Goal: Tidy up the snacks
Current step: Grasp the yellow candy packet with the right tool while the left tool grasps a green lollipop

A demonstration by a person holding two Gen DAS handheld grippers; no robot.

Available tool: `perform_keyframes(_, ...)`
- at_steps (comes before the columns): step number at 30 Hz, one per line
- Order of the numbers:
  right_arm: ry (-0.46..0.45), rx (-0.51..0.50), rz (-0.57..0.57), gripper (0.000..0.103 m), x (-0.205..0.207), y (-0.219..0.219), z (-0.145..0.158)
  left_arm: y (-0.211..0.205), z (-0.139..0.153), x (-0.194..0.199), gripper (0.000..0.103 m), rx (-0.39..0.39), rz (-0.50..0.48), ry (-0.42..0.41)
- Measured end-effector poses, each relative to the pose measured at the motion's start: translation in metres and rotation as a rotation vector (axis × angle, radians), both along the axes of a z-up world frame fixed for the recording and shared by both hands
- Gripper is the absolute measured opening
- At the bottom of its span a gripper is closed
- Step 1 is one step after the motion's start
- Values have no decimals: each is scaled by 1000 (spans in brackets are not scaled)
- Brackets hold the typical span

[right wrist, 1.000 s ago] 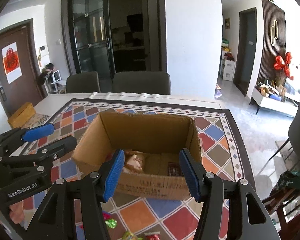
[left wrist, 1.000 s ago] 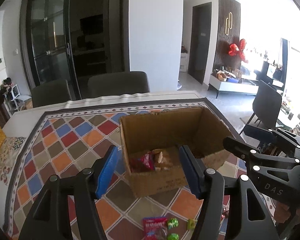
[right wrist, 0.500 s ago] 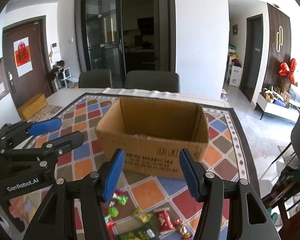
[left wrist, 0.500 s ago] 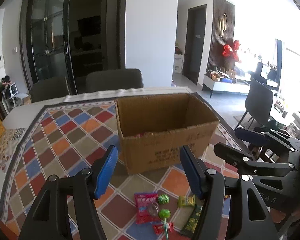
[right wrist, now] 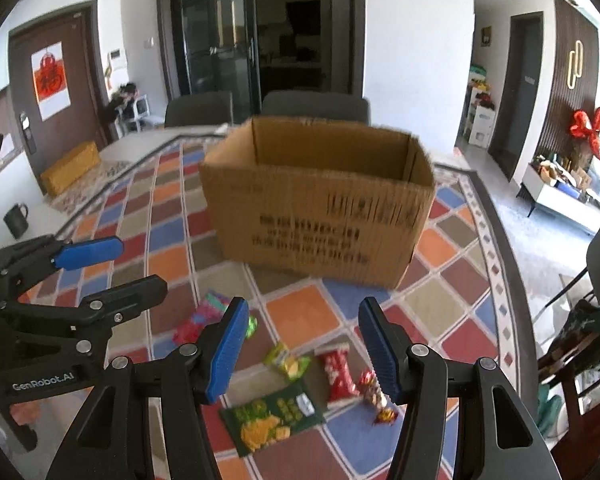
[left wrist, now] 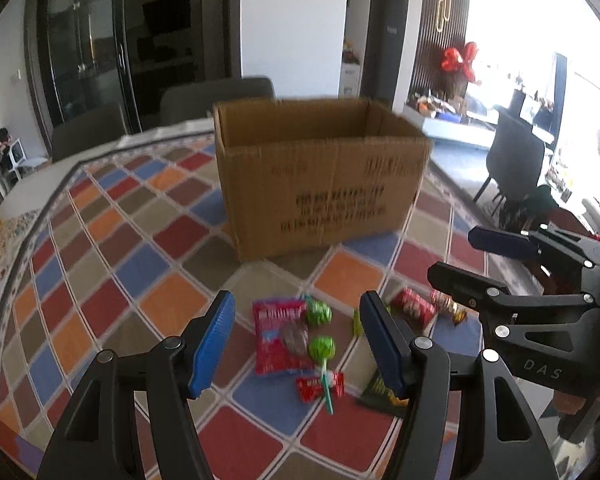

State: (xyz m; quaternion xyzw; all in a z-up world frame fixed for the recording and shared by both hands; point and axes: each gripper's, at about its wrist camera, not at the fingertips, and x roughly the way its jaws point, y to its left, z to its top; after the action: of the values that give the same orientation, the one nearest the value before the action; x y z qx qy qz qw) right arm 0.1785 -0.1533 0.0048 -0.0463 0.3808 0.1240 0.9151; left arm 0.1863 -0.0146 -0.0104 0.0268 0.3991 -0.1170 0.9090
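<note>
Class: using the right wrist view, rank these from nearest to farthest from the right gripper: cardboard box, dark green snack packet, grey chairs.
1. dark green snack packet, on the tablecloth below the right gripper.
2. cardboard box, mid-table beyond the snacks.
3. grey chairs, behind the table.

Each camera sat on the back of its own gripper and looked forward and downward along the two blue-padded fingers, low over the table [left wrist: 148, 216]. The left wrist view looked past the left gripper [left wrist: 296, 340] at the cardboard box [left wrist: 320, 184] from its left front, with the right gripper [left wrist: 496, 256] showing at its right edge. The right wrist view faced the same box [right wrist: 320, 208] from its right front, past the right gripper [right wrist: 302, 340], with the left gripper [right wrist: 112, 268] at its left edge. Both views shared the box, the scattered snacks [left wrist: 292, 336] near the fingers, and the checked tablecloth [right wrist: 172, 216].
</note>
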Motion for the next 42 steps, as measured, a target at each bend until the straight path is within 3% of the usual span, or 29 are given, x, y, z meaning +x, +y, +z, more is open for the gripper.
perform_keyframes(13,150,-67,120,58,6,14,-49,-10,-54,7,63,30,-103,144)
perform_keyframes(19,214,-97,189,58,21,18,-72,-13,-72,19,56,46,-147,182)
perform_keyframes(31,253,-200,294,58,40,31,-96,-18,-90,37,39,38,-227,233)
perform_keyframes(42,291,-205,315,58,54,36,-109,-29,-96,43,33,42,-287,245)
